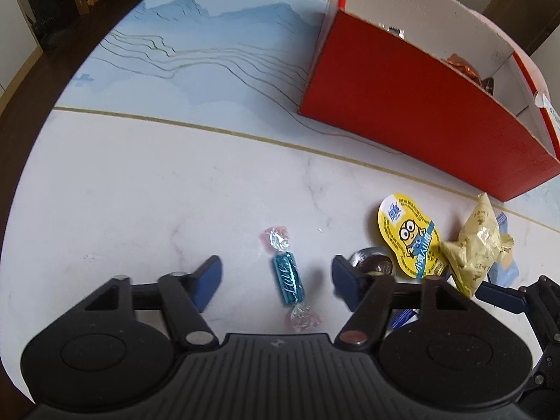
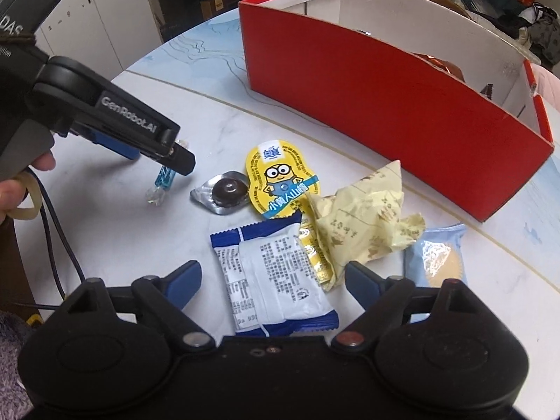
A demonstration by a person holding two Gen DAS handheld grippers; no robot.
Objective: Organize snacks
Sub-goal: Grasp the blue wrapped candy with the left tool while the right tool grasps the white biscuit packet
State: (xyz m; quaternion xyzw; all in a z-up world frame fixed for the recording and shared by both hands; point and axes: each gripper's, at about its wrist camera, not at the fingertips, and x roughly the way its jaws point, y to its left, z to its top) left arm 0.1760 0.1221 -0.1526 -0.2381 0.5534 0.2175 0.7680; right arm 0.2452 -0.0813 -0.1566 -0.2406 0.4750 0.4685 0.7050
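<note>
Marble-look round table [image 1: 140,182], white with a blue mountain print and thin gold lines; bears everything below. Beyond its edge: dark floor, white cabinets, cluttered shelving.

Red cardboard box [image 2: 385,112], white inside with dividers, open top, at the table's far side. A copper-foil packet [image 1: 462,64] already lies in one compartment.

Loose snacks, all on the near side of the box:
- Blue-and-white biscuit packet [image 2: 276,280], farthest from the box. The right gripper [image 2: 273,280] straddles it, jaws spread, pads not yet pressing.
- Crumpled pale-yellow wrapper [image 2: 364,224], just short of the box's front wall, overlapping the items beside it.
- Yellow cartoon-print jelly lid [image 2: 280,182], left of the wrapper and partly under it.
- Pale-blue pastry pack [image 2: 437,255], partly under the wrapper's right side.
- Foil blister with a dark chocolate [image 2: 224,192], touching the jelly lid's left edge.
- Teal twist-wrapped candy [image 1: 288,276], left of the blister, farthest left of the group. The left gripper [image 1: 276,276] brackets it, fingers apart, nothing clamped.

Risks, as judged: the left gripper's right finger stands just beside the blister and may nudge or pinch it on closing. The slick packet may slide from the right pads, or its lift may drag the overlapping wrapper along. The grippers work close together and could collide.
</note>
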